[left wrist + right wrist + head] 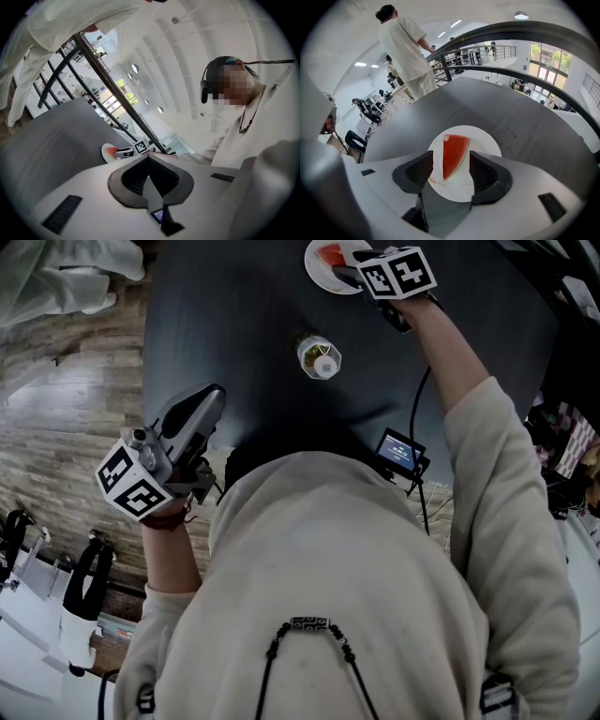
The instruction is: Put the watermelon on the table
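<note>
Table [253, 324], one, dark and round, fills the upper head view. Two grippers work at it. The left gripper [149, 158], at the 8 o'clock edge, has its jaws closed tip to tip on nothing. The right gripper [451, 160], at 12 o'clock, points down with its jaws wide. One white plate [490, 143] sits at 12 o'clock. One bottle [319, 357] stands near the centre, and one small screen [398, 451] at 5 o'clock. One watermelon [453, 150] slice lies on the plate between the right jaws, untouched by them.

Watermelon [453, 154] on plate [485, 140], on table [511, 108]
</note>
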